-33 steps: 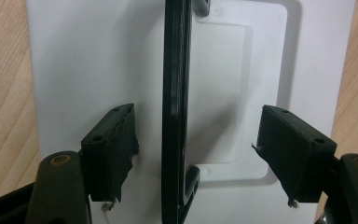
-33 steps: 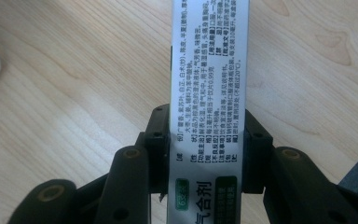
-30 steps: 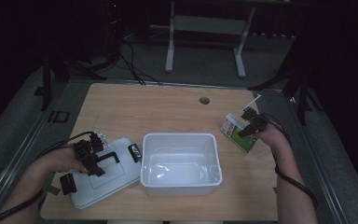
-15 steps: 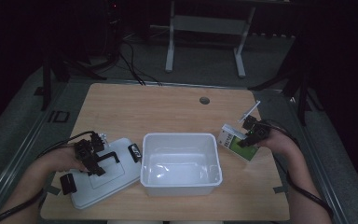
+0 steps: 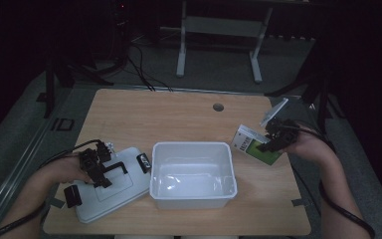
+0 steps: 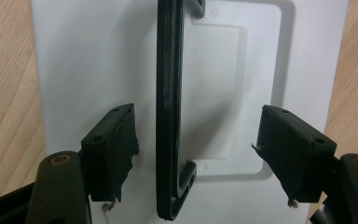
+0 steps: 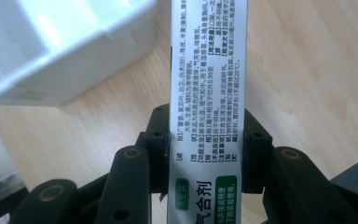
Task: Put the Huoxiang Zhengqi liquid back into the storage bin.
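A white bin (image 5: 193, 174) stands open at the table's front middle. Its white lid (image 5: 110, 185) lies flat to the left, black handle (image 6: 168, 102) up. My left gripper (image 5: 98, 164) hovers over the lid, open, with its jaws on either side of the handle (image 5: 115, 168) and not touching it. My right gripper (image 5: 273, 139) is shut on a green and white medicine box (image 5: 256, 145), lifted just right of the bin. In the right gripper view the box (image 7: 208, 93) stands between both pads, its printed side facing the camera.
A round cable hole (image 5: 218, 107) is in the table's far side. Black clips (image 5: 72, 195) sit on the lid's ends. Bare wood lies behind the bin. A metal stand (image 5: 219, 45) is on the floor beyond the table.
My right gripper has carried the box a little down and toward the bin's right side. The left gripper has stayed over the lid's handle.
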Demonstrator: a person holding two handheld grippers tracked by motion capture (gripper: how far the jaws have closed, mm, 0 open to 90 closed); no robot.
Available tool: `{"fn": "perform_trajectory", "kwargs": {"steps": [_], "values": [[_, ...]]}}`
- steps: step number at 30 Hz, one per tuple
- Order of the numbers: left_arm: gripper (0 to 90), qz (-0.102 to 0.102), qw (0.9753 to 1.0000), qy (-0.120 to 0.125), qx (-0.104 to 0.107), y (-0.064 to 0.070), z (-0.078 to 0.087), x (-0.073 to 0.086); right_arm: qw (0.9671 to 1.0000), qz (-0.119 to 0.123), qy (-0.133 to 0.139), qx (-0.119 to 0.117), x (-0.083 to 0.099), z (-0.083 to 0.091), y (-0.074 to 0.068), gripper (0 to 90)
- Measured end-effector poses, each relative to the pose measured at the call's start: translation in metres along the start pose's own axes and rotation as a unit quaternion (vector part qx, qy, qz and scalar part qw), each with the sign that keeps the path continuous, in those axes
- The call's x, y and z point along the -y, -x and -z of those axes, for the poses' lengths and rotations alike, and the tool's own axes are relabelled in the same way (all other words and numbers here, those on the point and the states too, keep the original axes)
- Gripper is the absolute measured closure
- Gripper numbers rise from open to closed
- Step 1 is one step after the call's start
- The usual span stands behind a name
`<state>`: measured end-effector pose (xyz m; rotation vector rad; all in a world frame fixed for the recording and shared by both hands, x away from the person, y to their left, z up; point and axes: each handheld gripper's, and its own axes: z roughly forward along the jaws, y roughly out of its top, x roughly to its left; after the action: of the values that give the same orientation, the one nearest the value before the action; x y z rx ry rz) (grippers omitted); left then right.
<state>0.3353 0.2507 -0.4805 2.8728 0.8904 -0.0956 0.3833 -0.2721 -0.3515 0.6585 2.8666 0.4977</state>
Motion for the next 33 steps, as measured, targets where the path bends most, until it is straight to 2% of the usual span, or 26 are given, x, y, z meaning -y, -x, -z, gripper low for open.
{"fn": "perform_trajectory", "kwargs": {"steps": [3,5,7,8,9,12,14,19,25,26,33], "values": [[28.7,0.000,1.0000,0.000,-0.001,0.001,0.001,-0.001,0.9998,0.016,0.012,0.004,-0.009,0.014,-0.009,63.4],[28.7,-0.001,1.0000,0.000,-0.001,0.001,0.002,-0.001,0.9997,0.020,0.016,0.002,-0.011,0.017,-0.011,63.4],[28.7,-0.003,1.0000,0.001,-0.001,0.002,0.003,-0.002,0.9987,0.044,0.026,-0.009,-0.020,0.026,-0.023,63.4],[28.7,-0.003,1.0000,0.001,-0.001,0.002,0.003,-0.002,0.9987,0.044,0.026,-0.009,-0.020,0.026,-0.023,63.4],[28.7,-0.004,1.0000,0.000,-0.002,0.002,0.004,-0.003,0.9977,0.059,0.031,-0.017,-0.027,0.029,-0.031,63.4],[28.7,-0.005,1.0000,0.000,-0.003,0.003,0.005,-0.003,0.9969,0.061,0.038,-0.031,-0.032,0.030,-0.037,63.4],[28.7,-0.003,1.0000,0.001,-0.003,0.003,0.005,-0.002,0.9958,0.077,0.040,-0.032,-0.038,0.030,-0.047,63.4],[28.7,-0.001,1.0000,-0.002,-0.003,0.003,0.006,-0.001,0.9909,0.120,0.041,-0.044,-0.055,0.030,-0.071,63.4],[28.7,-0.002,1.0000,-0.003,-0.004,0.003,0.005,-0.001,0.9860,0.150,0.040,-0.060,-0.069,0.029,-0.089,63.4],[28.7,-0.001,1.0000,-0.003,-0.004,0.003,0.005,-0.001,0.9839,0.160,0.039,-0.069,-0.073,0.028,-0.094,63.4],[28.7,-0.003,1.0000,-0.004,-0.004,0.004,0.005,-0.001,0.9753,0.201,0.028,-0.088,-0.088,0.017,-0.116,63.4]]}}
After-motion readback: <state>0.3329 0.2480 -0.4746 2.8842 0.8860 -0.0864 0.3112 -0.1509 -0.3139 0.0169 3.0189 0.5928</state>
